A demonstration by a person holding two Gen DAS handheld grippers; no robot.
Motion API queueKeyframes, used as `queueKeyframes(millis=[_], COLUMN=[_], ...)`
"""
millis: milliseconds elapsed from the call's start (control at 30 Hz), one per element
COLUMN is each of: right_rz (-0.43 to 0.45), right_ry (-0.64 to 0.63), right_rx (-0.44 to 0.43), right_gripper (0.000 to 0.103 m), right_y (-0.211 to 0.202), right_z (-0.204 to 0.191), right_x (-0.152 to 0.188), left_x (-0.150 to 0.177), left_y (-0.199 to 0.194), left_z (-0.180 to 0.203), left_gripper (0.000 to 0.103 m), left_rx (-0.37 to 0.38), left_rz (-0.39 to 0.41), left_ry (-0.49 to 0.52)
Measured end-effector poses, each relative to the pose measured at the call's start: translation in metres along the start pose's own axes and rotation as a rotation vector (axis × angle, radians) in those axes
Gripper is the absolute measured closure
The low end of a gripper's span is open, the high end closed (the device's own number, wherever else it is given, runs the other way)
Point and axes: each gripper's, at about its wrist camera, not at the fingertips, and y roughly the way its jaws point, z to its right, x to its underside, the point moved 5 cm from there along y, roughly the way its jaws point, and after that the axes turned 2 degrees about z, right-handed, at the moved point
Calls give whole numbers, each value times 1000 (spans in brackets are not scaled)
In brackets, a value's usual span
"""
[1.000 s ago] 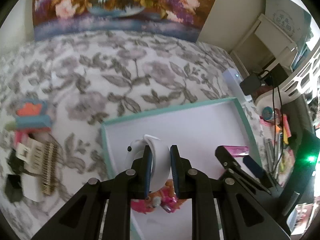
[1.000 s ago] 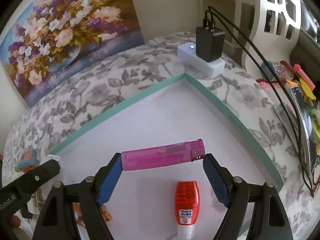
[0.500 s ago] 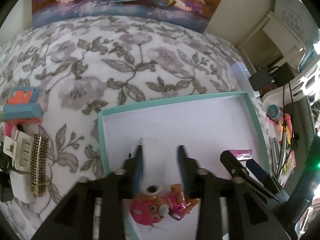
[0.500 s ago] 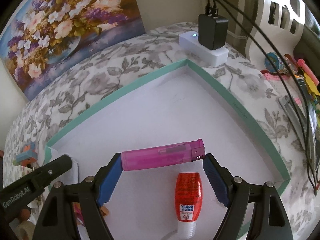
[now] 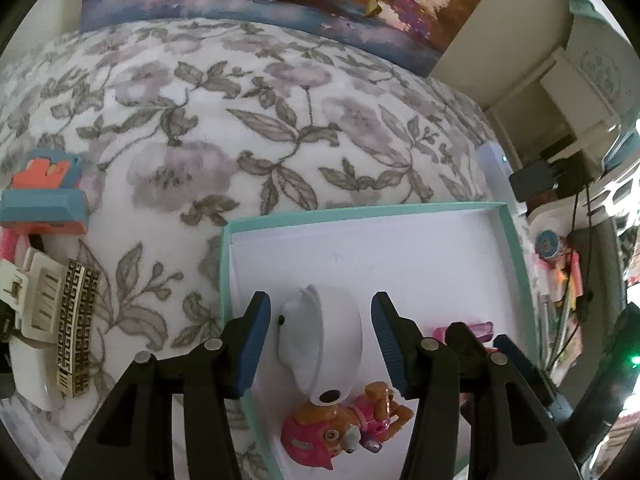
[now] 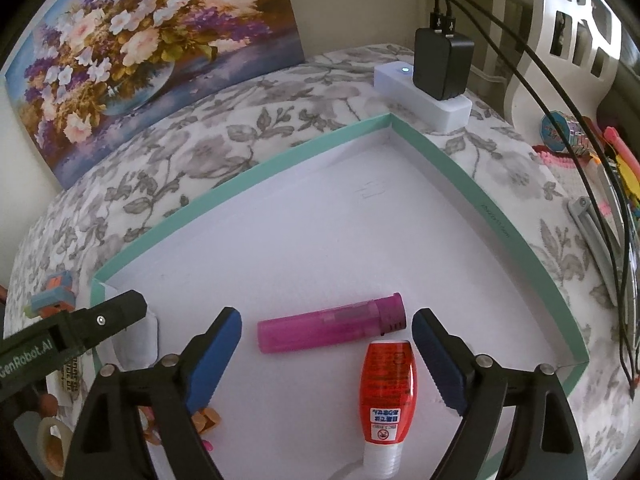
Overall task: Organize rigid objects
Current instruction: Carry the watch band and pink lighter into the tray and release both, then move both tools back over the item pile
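Both my grippers have just been opening: the left gripper [image 5: 318, 340] has let go of the white rounded plastic piece [image 5: 320, 340], the right gripper [image 6: 326, 354] of the translucent pink lighter [image 6: 332, 326]; both now lie free between spread jaws in the shallow teal-rimmed white tray [image 6: 440, 156]. I'd lift straight up, brushing neither.

A: Where does the left wrist view look from?
B: From close above its own fingers [image 5: 248, 344], steeply down into the tray [image 5: 416, 209], the near-left tray corner just beside them.
A: And the right wrist view?
B: Same steep tilt, close over the tray [image 6: 240, 184] floor ahead of its fingers [image 6: 216, 344]. Both share the tray and the floral cloth [image 5: 240, 120] beyond the fingertips.
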Motion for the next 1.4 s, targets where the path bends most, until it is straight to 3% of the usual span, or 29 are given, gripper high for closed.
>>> queueKeyframes(millis=[400,533,633,733,800,900,1067,1133,1400], right_rz=[-7,-5,-1,7,9,18,30,34,78], right_ry=[-33,-34,-31,-32,-34,-27,1,14,33], right_rx=[-23,-24,-26,-26,-29,-37,-44,-46,-77], right_gripper=[14,13,11,0,0,0,0,0,0], right_y=[0,0,-2,-7,-10,-17,-28,-32,-60], right_z=[-11,-12,-12,-13,-15,-16,-15,-15,-32], right_x=[2,2,3,5,6,8,10,11,10], left_x=[-15,-17,-16,-15,-14,-11,-4,0,7], left_y=[-12,-20,-28,-37,-45,-58,-76,-83,-126], left_z=[-23,-18,-14,-9,-8,-11,-30,-39,-70], left_gripper=[49,31,28,27,26,15,13,6,6], left_rx=[-12,-39,-48,-53,-53,-57,-118,-143,-227], left_rz=[41,52,57,65,75,99,134,139,192], left_ry=[-46,-14,-2,15,13,-5,-40,-55,-96])
